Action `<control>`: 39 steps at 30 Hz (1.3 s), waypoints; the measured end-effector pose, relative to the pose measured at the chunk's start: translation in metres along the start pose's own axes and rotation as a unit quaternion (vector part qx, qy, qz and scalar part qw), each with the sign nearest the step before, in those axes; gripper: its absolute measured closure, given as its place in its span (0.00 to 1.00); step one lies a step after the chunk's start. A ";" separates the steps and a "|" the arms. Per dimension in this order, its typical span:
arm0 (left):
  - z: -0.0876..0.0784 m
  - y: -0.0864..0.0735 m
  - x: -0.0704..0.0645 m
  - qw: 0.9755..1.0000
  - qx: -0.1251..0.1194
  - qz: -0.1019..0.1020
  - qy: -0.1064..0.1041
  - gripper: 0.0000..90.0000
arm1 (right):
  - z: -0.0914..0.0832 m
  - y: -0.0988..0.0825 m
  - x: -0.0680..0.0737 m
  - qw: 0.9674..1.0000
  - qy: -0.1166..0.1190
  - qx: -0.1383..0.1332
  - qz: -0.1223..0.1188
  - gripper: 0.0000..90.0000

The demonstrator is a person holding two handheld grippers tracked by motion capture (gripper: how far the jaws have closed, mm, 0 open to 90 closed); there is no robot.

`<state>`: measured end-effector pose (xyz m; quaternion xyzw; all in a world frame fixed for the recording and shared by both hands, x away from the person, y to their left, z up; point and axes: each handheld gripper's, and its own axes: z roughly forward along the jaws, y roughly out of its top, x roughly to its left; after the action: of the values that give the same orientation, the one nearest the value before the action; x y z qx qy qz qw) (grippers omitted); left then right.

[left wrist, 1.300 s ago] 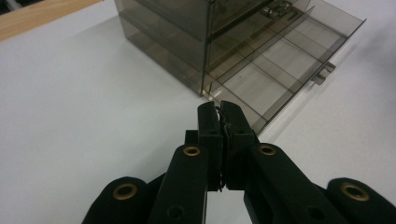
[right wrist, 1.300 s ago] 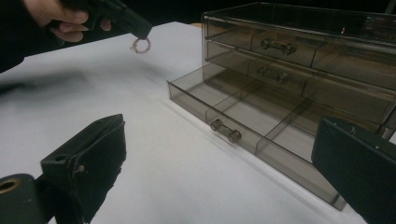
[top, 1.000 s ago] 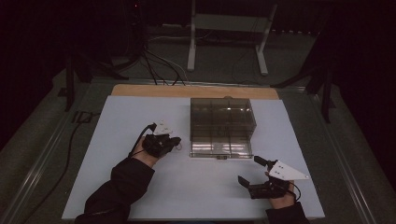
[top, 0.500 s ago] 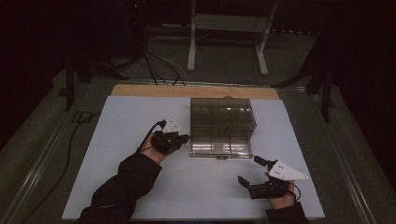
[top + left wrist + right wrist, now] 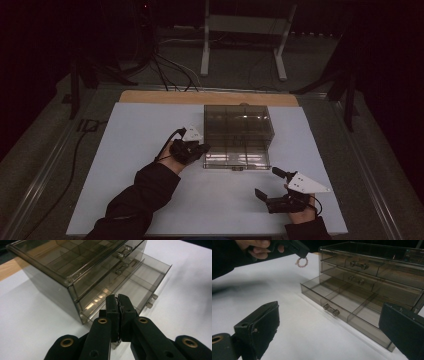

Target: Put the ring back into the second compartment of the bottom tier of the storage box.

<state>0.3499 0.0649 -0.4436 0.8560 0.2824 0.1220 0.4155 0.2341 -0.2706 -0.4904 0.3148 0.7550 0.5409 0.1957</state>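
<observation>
A smoky clear drawer box (image 5: 237,122) stands mid-table, its bottom drawer (image 5: 235,159) pulled out toward me. My left gripper (image 5: 202,148) hovers at the box's front left corner, shut on a small pinkish bead ring (image 5: 301,262) that dangles from its tips. In the left gripper view the jaws (image 5: 118,298) are pressed together above the open drawer (image 5: 140,287). My right gripper (image 5: 267,183) rests open near the table's front right, nothing between its fingers. Its own view (image 5: 329,325) looks at the drawer's knob handle (image 5: 331,309) and divided compartments (image 5: 342,298).
The box sits on a white tabletop (image 5: 150,125) with a wooden strip (image 5: 165,96) along the far edge. Cables (image 5: 170,70) and a metal stand (image 5: 245,30) lie on the floor beyond. Bare white surface lies left of and in front of the box.
My left gripper has moved right, from beside the box to its front left corner over the open drawer, carrying the ring. The right gripper has stayed put.
</observation>
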 end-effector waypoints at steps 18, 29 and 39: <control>0.018 0.014 -0.009 1.000 -0.006 0.009 -0.019 1.00 | -0.001 0.001 0.000 1.000 0.000 -0.002 -0.003 0.03; 0.031 0.019 -0.014 0.999 -0.010 0.007 -0.031 1.00 | -0.001 0.001 0.000 1.000 0.000 -0.002 -0.003 0.03; 0.039 0.026 -0.017 0.999 -0.012 0.006 -0.037 1.00 | -0.001 0.001 0.001 1.000 0.001 -0.002 -0.002 0.03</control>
<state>0.3635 0.0168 -0.4473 0.8566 0.2603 0.0955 0.4351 0.2333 -0.2708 -0.4894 0.3126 0.7549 0.5420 0.1968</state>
